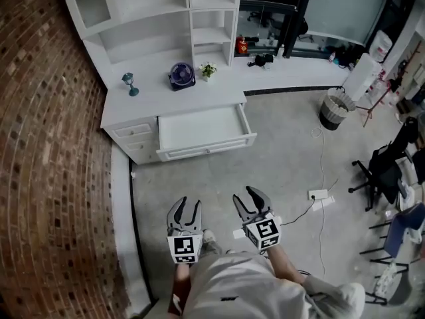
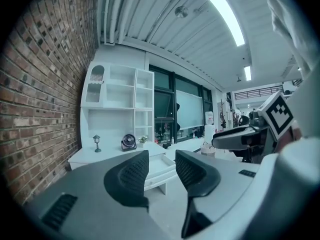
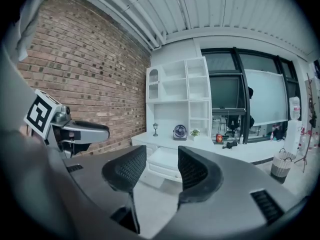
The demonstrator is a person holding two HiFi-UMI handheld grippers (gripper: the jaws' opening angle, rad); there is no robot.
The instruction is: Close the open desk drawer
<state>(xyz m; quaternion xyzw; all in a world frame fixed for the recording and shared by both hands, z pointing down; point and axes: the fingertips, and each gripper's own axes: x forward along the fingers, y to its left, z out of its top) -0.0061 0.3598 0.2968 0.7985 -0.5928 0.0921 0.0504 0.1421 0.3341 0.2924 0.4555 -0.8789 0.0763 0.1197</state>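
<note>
Under the white tabletop [image 1: 149,102] by the brick wall [image 1: 46,131], the drawer [image 1: 206,130] stood pulled out over the concrete floor [image 1: 279,151], with a small lamp [image 1: 130,84] and a fan [image 1: 181,75] on the surface above it. Well apart from it, the left tongs [image 1: 187,205] and right tongs [image 1: 247,198] hung side by side, both released, jaws apart, gripping nothing.

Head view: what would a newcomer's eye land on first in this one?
The drawer stands pulled out from the white desk at upper centre, its white inside showing. Low in the frame the left gripper and right gripper hang over the floor, jaws apart and empty, well short of the drawer. A brick wall fills the left side.
</note>
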